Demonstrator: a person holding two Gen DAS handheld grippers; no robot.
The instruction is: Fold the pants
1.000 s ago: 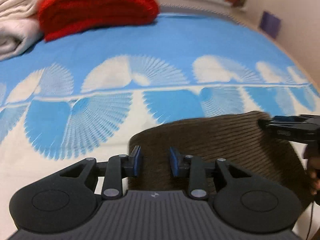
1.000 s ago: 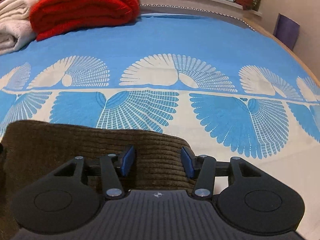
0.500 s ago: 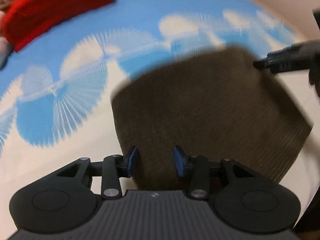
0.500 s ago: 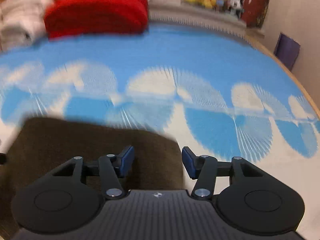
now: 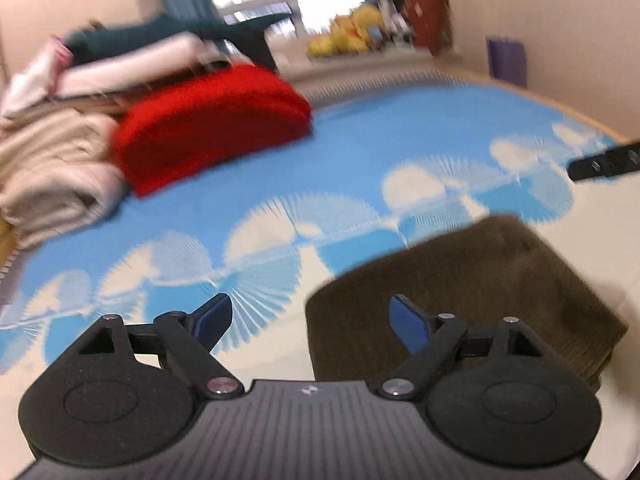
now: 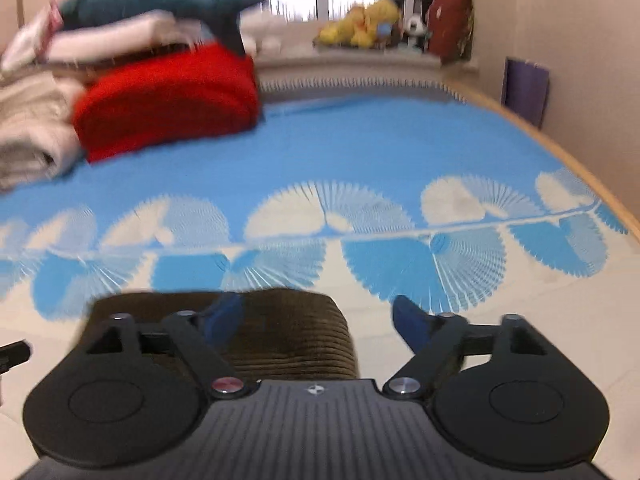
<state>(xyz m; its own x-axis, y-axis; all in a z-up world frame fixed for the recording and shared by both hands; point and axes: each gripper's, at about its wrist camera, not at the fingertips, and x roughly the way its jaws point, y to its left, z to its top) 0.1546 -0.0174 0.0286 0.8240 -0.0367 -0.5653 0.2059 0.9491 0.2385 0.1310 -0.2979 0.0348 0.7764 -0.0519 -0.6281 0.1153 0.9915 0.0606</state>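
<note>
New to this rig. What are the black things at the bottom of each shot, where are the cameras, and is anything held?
No robot here: a person holds a pair of two-finger tongs in each hand, with a fisheye camera on each looking forward along the fingers. The black body with blue pads low in the left wrist view is the left tongs; in the right wrist view it is the right tongs. Both look across a bed with a blue and white sheet. The brown corduroy pants lie on it, folded into a compact bundle. Further back sit a red folded blanket and a pile of pale laundry. Both tongs have just been opening; they stand wide, nothing between the pads, so nothing is held.
</note>
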